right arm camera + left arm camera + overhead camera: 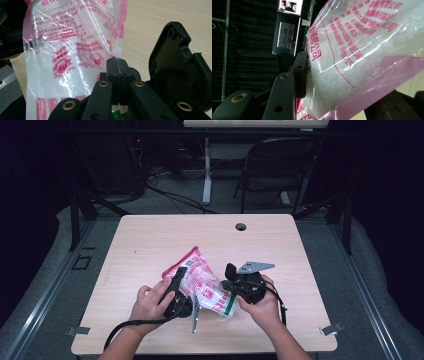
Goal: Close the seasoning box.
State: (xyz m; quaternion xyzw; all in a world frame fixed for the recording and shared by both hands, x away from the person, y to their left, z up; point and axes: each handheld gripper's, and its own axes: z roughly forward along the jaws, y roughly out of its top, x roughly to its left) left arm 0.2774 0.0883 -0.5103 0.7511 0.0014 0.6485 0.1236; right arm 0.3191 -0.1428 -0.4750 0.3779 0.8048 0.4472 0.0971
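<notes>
A clear plastic bag (202, 282) of white granules, printed in pink and red, is held tilted above the wooden table (150, 240) near its front edge. My left gripper (181, 279) is clamped across the bag's body from the left. In the left gripper view one black jaw presses into the bag (352, 50), and the other lies under its pink seam, with the left gripper (347, 80) shut on it. My right gripper (227, 281) meets the bag's lower right end. Its jaws (116, 62) stand together, pinching the thin edge of the bag (70, 50).
A round cable hole (241, 226) sits near the table's far edge. Beyond the table stand a black folding chair (272, 165) and a white desk leg (207, 170). Dark curtains and a lit screen (287, 37) are off to the side.
</notes>
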